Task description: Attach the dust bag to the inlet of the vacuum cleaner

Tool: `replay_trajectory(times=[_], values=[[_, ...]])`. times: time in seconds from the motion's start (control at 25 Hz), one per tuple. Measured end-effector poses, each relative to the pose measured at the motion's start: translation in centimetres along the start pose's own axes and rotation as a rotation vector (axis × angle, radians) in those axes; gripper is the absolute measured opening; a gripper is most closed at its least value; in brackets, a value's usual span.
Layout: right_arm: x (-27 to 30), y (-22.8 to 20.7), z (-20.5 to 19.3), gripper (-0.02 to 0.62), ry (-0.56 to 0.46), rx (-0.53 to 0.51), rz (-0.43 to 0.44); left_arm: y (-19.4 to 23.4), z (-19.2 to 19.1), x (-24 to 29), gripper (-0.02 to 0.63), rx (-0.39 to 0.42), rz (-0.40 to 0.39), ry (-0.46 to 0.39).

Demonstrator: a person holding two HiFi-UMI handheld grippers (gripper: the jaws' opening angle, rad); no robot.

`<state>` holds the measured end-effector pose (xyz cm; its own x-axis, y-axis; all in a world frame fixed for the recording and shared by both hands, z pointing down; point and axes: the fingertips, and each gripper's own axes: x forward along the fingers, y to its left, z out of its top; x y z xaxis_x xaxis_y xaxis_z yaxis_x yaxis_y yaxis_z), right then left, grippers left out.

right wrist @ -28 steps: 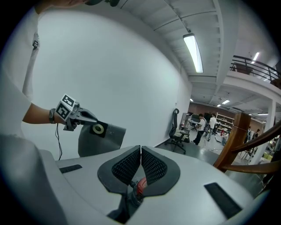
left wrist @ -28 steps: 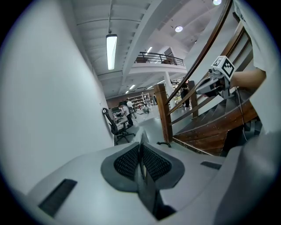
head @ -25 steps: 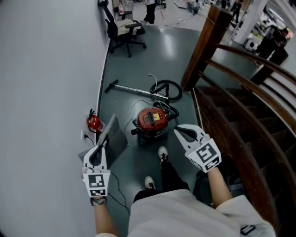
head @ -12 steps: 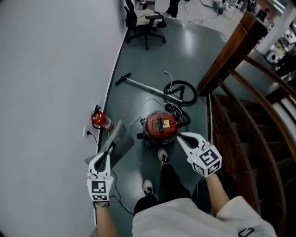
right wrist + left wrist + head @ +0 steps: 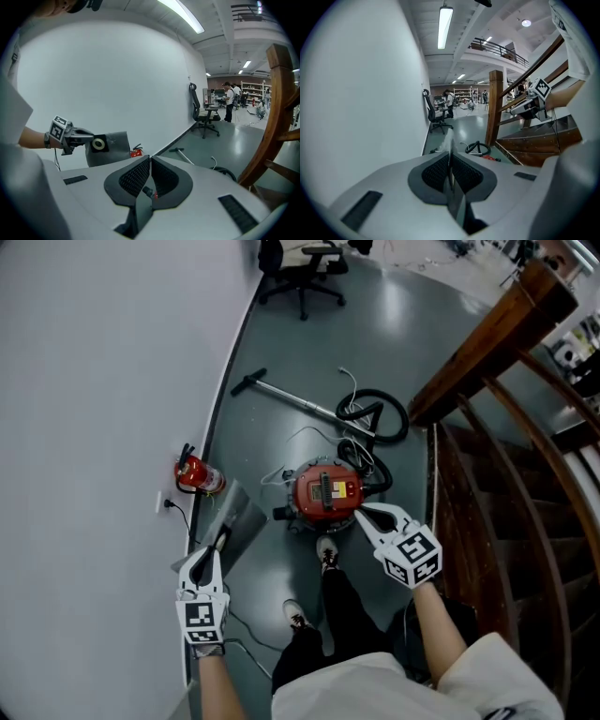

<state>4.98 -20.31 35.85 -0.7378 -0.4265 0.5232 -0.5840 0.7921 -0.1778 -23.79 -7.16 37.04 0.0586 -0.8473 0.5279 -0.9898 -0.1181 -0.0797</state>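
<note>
Both grippers have descended. Left gripper (image 5: 217, 542) clamps the edge of the grey dust bag (image 5: 240, 519), held left of the red vacuum cleaner (image 5: 325, 493) on the floor (image 5: 281, 362). Right gripper (image 5: 360, 511) is fully closed and empty, near the vacuum cleaner's rim

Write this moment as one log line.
left gripper: shut on dust bag | right gripper: shut, empty | vacuum cleaner: on floor, bag unattached

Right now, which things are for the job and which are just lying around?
For the job: dust bag, pinched in the left gripper; red vacuum cleaner.
Just lying about: fire extinguisher; office chair; hose; wand.
</note>
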Motion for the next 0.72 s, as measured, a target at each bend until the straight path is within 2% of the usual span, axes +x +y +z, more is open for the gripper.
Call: replay_trajectory(times=[0.36, 0.72], values=[[6.5, -3.5, -6.0, 0.029, 0.066, 0.061, 0.015, 0.5, -6.4, 5.7, 0.025, -0.143, 0.044, 0.042], [11.4, -6.0, -9.9, 0.031, 0.1, 0.119, 0.004, 0.9, -11.7, 10.9, 0.023, -0.191, 0.06, 0.096]])
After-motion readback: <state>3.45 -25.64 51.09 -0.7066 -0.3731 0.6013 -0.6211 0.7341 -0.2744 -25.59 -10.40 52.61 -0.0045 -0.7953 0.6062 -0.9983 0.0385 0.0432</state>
